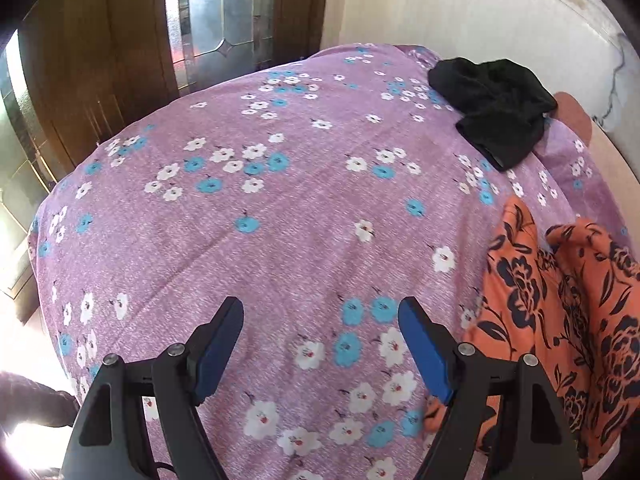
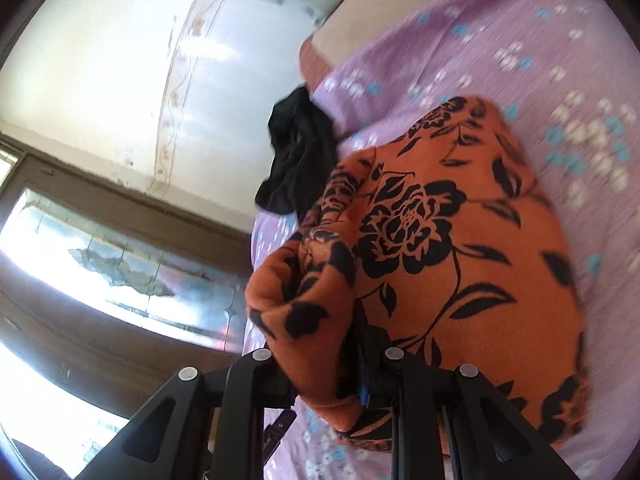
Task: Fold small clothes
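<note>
An orange garment with black flowers (image 2: 460,240) lies bunched on the bed, and one edge of it is lifted. My right gripper (image 2: 352,344) is shut on that lifted fold; the cloth drapes over and hides the fingertips. In the left wrist view the same orange garment (image 1: 560,312) sits at the right edge of the bed. My left gripper (image 1: 320,320) hovers open over bare sheet just left of it, with nothing between its blue pads (image 1: 424,356). A black garment (image 1: 496,108) lies crumpled at the far corner, also seen as the black garment (image 2: 300,156) beyond the orange one.
The bed is covered by a purple sheet with white and blue flowers (image 1: 280,208). A wooden door with a glass panel (image 1: 224,20) stands past the far edge. A white wall (image 1: 460,8) runs along the bed's right side.
</note>
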Demonstrator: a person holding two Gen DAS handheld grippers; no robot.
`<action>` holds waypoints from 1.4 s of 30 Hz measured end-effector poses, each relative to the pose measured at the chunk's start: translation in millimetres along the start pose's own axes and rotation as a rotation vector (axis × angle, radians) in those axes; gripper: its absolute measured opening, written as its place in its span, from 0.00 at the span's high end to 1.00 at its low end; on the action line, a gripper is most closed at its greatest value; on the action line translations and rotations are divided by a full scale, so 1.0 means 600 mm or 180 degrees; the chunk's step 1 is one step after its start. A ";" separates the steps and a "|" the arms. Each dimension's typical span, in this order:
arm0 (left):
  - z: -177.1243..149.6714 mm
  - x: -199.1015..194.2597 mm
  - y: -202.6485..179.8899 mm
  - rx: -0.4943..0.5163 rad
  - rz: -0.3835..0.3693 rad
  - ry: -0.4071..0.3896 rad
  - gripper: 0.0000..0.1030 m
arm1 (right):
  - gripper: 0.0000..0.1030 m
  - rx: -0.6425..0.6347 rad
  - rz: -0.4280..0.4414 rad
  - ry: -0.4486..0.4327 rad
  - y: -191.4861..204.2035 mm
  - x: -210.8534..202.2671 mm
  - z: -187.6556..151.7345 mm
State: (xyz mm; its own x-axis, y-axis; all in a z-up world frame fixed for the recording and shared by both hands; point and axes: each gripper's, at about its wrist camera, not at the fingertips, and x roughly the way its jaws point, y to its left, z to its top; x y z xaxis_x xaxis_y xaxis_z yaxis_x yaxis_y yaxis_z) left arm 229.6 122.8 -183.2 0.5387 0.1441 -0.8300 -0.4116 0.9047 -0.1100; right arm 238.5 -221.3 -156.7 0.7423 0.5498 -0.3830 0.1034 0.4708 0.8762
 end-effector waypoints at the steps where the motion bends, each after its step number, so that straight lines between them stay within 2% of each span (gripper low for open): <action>1: 0.004 0.002 0.009 -0.0052 0.0032 -0.0006 0.22 | 0.78 -0.0003 0.0028 0.0087 0.006 0.019 -0.015; 6: 0.013 0.008 0.035 -0.0171 0.0110 -0.0004 0.22 | 0.78 -0.0161 0.0064 0.0358 0.018 0.074 -0.082; 10: 0.013 0.004 0.032 -0.0151 0.0068 -0.0024 0.22 | 0.78 -0.0109 0.0169 0.0639 -0.019 0.094 -0.110; 15: 0.010 -0.010 0.016 -0.0059 -0.0065 -0.0122 0.22 | 0.75 -0.0067 0.0249 0.0950 -0.032 0.095 -0.099; 17: 0.008 -0.017 0.004 0.0026 -0.0139 -0.0182 0.22 | 0.66 -0.0076 0.0314 0.1132 -0.026 0.090 -0.087; 18: 0.008 -0.021 -0.002 0.0068 -0.0186 -0.0210 0.22 | 0.53 -0.0087 0.0400 0.1207 -0.021 0.084 -0.084; 19: 0.008 -0.024 -0.008 0.0102 -0.0254 -0.0231 0.22 | 0.33 -0.0100 0.0500 0.1245 -0.014 0.079 -0.077; 21: 0.008 -0.029 -0.016 0.0126 -0.0378 -0.0254 0.22 | 0.27 -0.0163 0.0604 0.1190 0.001 0.064 -0.064; 23: 0.008 -0.032 -0.024 0.0106 -0.0571 -0.0260 0.22 | 0.27 -0.0279 0.0556 0.1001 0.015 0.056 -0.041; 27: 0.004 -0.035 -0.049 0.0114 -0.1195 -0.0140 0.22 | 0.31 -0.0324 0.0185 0.0730 0.022 0.086 0.015; 30: 0.002 -0.049 -0.066 0.0119 -0.1617 -0.0181 0.22 | 0.49 -0.0492 -0.0048 0.0728 0.034 0.133 0.050; 31: 0.001 -0.054 -0.072 0.0156 -0.1705 -0.0211 0.19 | 0.51 -0.0580 -0.0166 0.0752 0.039 0.151 0.062; 32: -0.001 -0.056 -0.079 0.0210 -0.1751 -0.0230 0.17 | 0.51 -0.0648 -0.0248 0.0762 0.042 0.164 0.072; 34: -0.010 -0.050 -0.098 0.0363 -0.1659 -0.0190 0.16 | 0.54 -0.0763 -0.0316 0.0793 0.048 0.187 0.095; 36: -0.021 -0.028 -0.117 0.0461 -0.1626 0.0021 0.16 | 0.55 -0.0874 -0.0365 0.0954 0.051 0.212 0.111; 37: -0.028 -0.019 -0.121 0.0487 -0.1662 0.0135 0.19 | 0.56 -0.0933 -0.0440 0.0975 0.052 0.222 0.115; 38: -0.035 -0.009 -0.128 0.0524 -0.1695 0.0248 0.25 | 0.56 -0.0988 -0.0507 0.1012 0.054 0.236 0.121; 39: -0.040 -0.001 -0.135 0.0583 -0.1719 0.0342 0.54 | 0.56 -0.1019 -0.0551 0.1056 0.054 0.251 0.126; 40: -0.045 0.005 -0.142 0.0655 -0.1753 0.0420 0.75 | 0.56 -0.1036 -0.0604 0.1075 0.054 0.265 0.130; 42: -0.052 0.001 -0.147 0.0743 -0.1748 0.0327 0.77 | 0.56 -0.1027 -0.0670 0.1150 0.047 0.291 0.132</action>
State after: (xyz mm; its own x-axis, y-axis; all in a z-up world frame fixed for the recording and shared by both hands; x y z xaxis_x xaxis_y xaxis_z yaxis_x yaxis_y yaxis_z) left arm 243.5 30.6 -191.1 0.5481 -0.3977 -0.7358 0.0850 0.9016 -0.4241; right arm 423.2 -166.8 -175.6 0.4462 0.5964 -0.6673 -0.0258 0.7538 0.6566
